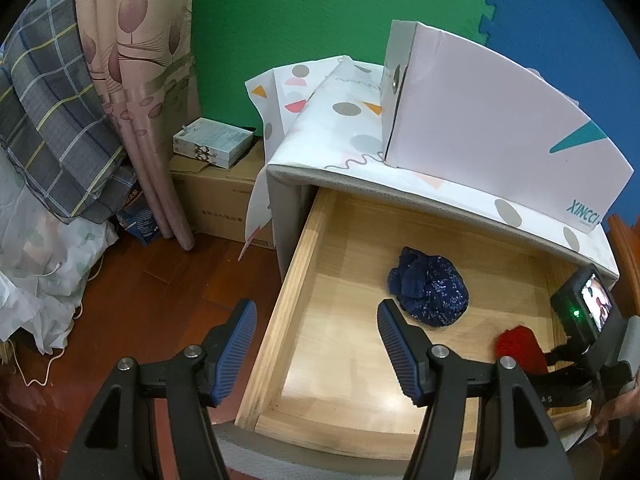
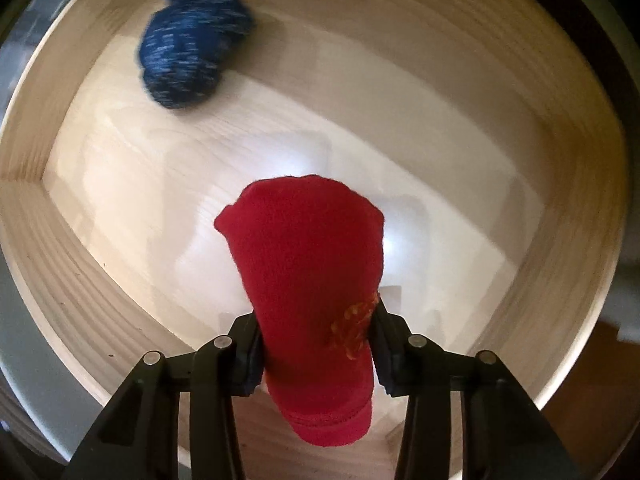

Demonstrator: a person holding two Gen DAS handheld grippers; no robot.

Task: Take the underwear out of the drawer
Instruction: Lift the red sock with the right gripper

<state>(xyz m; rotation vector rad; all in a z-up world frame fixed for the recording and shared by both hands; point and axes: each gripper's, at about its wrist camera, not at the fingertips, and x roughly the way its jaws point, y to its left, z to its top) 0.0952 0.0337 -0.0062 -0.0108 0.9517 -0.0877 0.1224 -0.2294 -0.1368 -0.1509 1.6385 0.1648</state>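
**Red underwear gripped inside the open drawer**

The right hand-held gripper point(image 2: 318, 344) points down into a pale wooden drawer point(image 1: 280, 292), its jaws pinched narrow on a bundle of red underwear point(image 2: 308, 280), cloth bulging above and below the pads. A second bundle, dark blue underwear point(image 1: 430, 290), lies on the drawer floor well apart, nearer the back. The left hand-held gripper point(image 1: 316, 354) hangs half open and empty over the drawer's front left corner.

A good lift probably means keeping the pinch firm and rising straight, since loose cloth could slip. The drawer walls stand close around, and the cabinet top with its white box point(image 1: 500, 128) overhangs the back. The open room seems to be upward and toward the front edge.
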